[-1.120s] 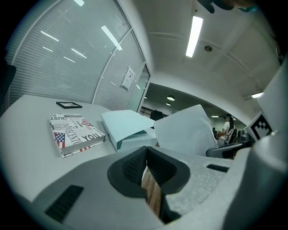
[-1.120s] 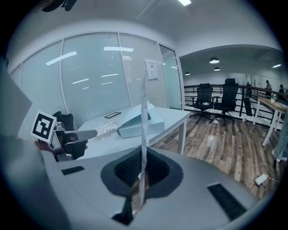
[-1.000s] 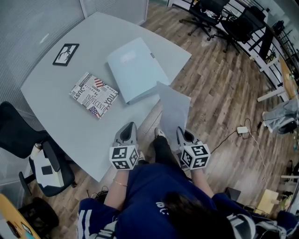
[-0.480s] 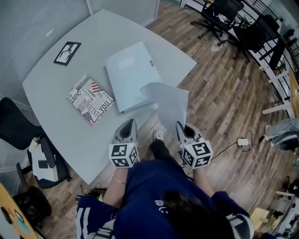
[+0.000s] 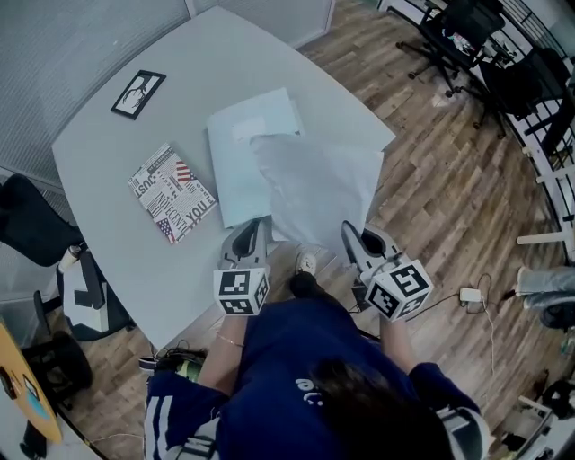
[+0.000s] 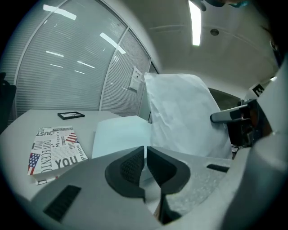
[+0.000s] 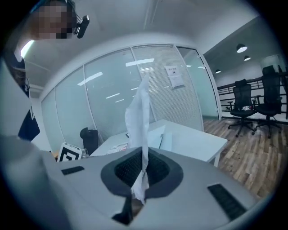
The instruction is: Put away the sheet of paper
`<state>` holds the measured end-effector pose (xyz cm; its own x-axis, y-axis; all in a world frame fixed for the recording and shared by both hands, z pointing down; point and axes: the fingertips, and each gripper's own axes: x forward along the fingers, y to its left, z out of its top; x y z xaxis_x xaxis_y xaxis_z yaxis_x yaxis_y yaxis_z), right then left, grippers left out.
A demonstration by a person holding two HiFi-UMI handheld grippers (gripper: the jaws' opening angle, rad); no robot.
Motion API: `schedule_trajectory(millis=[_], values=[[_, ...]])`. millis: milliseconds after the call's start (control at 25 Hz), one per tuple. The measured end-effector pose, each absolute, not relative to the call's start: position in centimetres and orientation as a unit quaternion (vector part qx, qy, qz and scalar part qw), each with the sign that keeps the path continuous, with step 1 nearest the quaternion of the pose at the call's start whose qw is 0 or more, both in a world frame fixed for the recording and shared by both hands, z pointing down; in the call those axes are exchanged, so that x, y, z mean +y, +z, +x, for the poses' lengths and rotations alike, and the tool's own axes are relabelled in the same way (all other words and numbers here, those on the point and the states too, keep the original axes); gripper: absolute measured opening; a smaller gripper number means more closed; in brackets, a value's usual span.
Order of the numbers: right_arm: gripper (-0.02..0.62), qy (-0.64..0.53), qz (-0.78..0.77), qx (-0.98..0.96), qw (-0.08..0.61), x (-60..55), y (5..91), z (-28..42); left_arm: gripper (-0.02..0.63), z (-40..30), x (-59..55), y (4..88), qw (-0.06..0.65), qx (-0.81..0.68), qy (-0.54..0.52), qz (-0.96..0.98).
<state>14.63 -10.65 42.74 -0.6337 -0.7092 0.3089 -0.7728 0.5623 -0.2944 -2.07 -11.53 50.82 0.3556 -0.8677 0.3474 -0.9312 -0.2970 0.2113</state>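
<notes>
A white sheet of paper (image 5: 314,184) hangs from my right gripper (image 5: 353,234), which is shut on its near edge. It spreads over the table's corner and over part of the pale blue folder (image 5: 238,139). In the right gripper view the sheet (image 7: 139,114) stands edge-on between the pads of that gripper (image 7: 143,168). My left gripper (image 5: 254,226) is shut just left of the sheet's near edge, with nothing seen between its pads. In the left gripper view its closed tips (image 6: 145,155) point at the folder (image 6: 119,134), and the sheet (image 6: 184,112) billows at right.
On the grey table (image 5: 117,153) lie a printed book (image 5: 175,191) and a small black picture frame (image 5: 137,93). A black chair (image 5: 27,229) stands at the left, office chairs (image 5: 467,22) at the far right. A plug and cable (image 5: 469,295) lie on the wooden floor.
Both grippers have moved toward the table. The sheet, hanging over the floor before, has swung up and left and now lies partly over the folder and the table's corner.
</notes>
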Motion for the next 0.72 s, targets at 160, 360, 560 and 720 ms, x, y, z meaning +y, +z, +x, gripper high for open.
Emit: schedule_trajectory(millis=[160,360,560,720], values=[[0.008,0.212,0.396,-0.892,0.047,-13.4,41.2,15.4,0.006,-1.3,-13.0,50.8,0.178,-0.576,0.111,0.79],[0.008,0.208,0.37,-0.905,0.03,-16.6,40.3,15.9,0.009,-1.0,-13.8,51.9,0.176,-0.585,0.14,0.779],[0.008,0.19,0.369,-0.909,0.018,-18.8,38.5,16.8,0.091,-1.2,-13.8,52.5,0.161,-0.591,0.174,0.771],[0.008,0.19,0.382,-0.904,0.014,-19.5,37.9,16.7,0.186,-0.8,-13.6,53.5,0.155,-0.563,0.217,0.782]])
